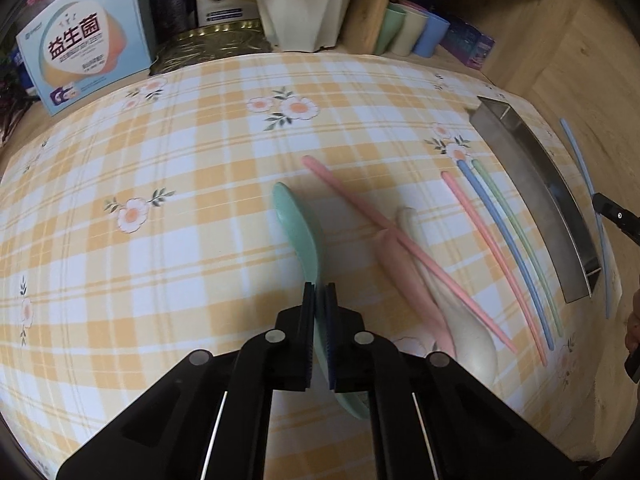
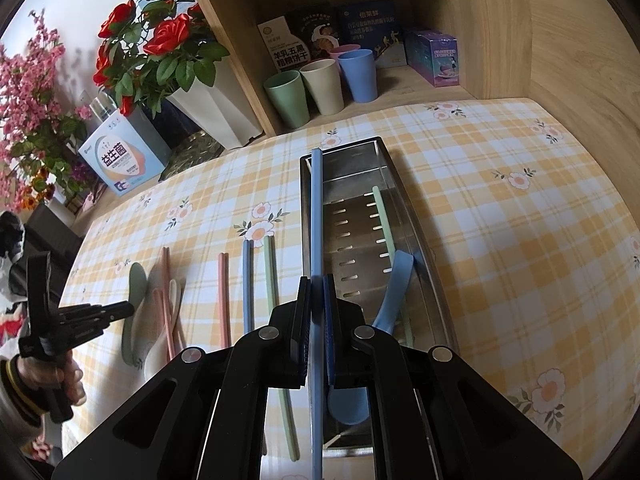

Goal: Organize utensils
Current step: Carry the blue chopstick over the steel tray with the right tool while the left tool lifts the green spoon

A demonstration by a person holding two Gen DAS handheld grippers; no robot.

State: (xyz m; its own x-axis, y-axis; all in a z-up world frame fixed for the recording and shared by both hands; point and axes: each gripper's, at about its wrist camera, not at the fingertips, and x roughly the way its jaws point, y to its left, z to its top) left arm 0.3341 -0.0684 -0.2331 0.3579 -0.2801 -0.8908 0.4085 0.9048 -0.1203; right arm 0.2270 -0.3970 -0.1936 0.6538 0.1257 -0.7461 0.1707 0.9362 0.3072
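Note:
My left gripper (image 1: 320,292) is shut on the green spoon (image 1: 298,224), pinching its handle on the checked cloth. Beside it lie a pink spoon (image 1: 404,276), a cream spoon (image 1: 460,312) and a pink chopstick (image 1: 360,208) crossing them. My right gripper (image 2: 318,284) is shut on a blue chopstick (image 2: 317,208), held lengthwise over the left rim of the steel tray (image 2: 420,240). Inside the tray lie a blue spoon (image 2: 394,292) and a green chopstick (image 2: 382,220). On the cloth left of the tray lie pink (image 2: 223,292), blue (image 2: 247,284) and green (image 2: 270,276) chopsticks.
Green, cream and blue cups (image 2: 320,84) stand in a wooden shelf behind the tray, with boxes (image 2: 434,58) further in. A white vase of red roses (image 2: 160,48) and a light-blue box (image 1: 86,36) stand at the back. A person's hand (image 2: 60,376) holds the left gripper.

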